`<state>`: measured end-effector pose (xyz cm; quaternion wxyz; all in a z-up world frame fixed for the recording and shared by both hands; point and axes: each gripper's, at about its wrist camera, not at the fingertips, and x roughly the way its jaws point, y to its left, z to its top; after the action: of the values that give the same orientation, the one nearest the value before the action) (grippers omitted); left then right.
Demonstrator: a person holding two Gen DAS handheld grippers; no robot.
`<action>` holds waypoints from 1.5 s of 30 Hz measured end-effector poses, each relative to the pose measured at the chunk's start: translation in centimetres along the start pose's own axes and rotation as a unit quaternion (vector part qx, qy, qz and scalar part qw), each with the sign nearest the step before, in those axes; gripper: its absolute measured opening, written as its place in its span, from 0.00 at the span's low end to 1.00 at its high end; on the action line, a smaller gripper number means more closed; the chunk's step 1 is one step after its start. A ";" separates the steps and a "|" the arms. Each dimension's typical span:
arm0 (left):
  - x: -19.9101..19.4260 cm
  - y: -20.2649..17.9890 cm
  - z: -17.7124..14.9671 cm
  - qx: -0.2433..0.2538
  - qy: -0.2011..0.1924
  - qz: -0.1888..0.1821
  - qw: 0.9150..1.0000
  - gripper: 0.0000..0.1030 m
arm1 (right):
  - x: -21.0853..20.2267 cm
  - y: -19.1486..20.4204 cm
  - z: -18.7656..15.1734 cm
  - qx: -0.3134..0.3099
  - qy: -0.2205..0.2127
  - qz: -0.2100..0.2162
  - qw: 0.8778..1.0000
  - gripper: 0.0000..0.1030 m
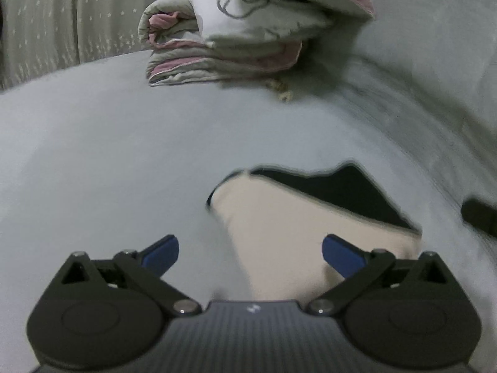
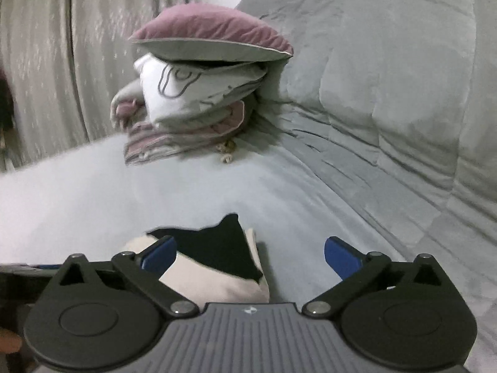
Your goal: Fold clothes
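The cream-and-black garment (image 1: pixel 310 227) lies folded into a compact packet on the grey bed (image 1: pixel 108 161), in front of and below both claws, so the fold appears complete and what remains is, at most, stacking it or taking up another piece. The left claw (image 1: pixel 250 253) and the right claw (image 2: pixel 250 253) both stand fully open and empty, clear of the cloth. No legible brand or writing is visible: only a small pale emblem on each claw body and a grey line drawing on the white pillow (image 2: pixel 198 93) in the bedding stack.
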<state>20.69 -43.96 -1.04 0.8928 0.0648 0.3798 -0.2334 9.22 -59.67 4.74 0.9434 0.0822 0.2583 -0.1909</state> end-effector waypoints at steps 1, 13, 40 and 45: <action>-0.2 -0.3 -0.8 0.010 0.002 0.003 1.000 1.00 | -0.4 0.3 0.0 -0.006 0.008 0.001 1.000 1.00; 1.1 0.0 -2.1 0.020 0.057 0.030 0.998 1.00 | 1.1 1.0 -1.3 -0.066 0.077 -0.054 0.993 1.00; 1.3 -1.5 -2.3 0.051 0.058 0.014 0.997 1.00 | 1.5 1.0 -1.6 -0.072 0.087 -0.051 0.992 1.00; 1.2 -1.5 -2.4 0.050 0.057 0.016 0.997 1.00 | 1.5 1.2 -1.7 -0.077 0.089 -0.055 0.992 1.00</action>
<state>19.19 -44.99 -3.47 0.8687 0.1284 0.4174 -0.2339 10.15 -58.62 2.59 0.9085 0.0117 0.3589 -0.2136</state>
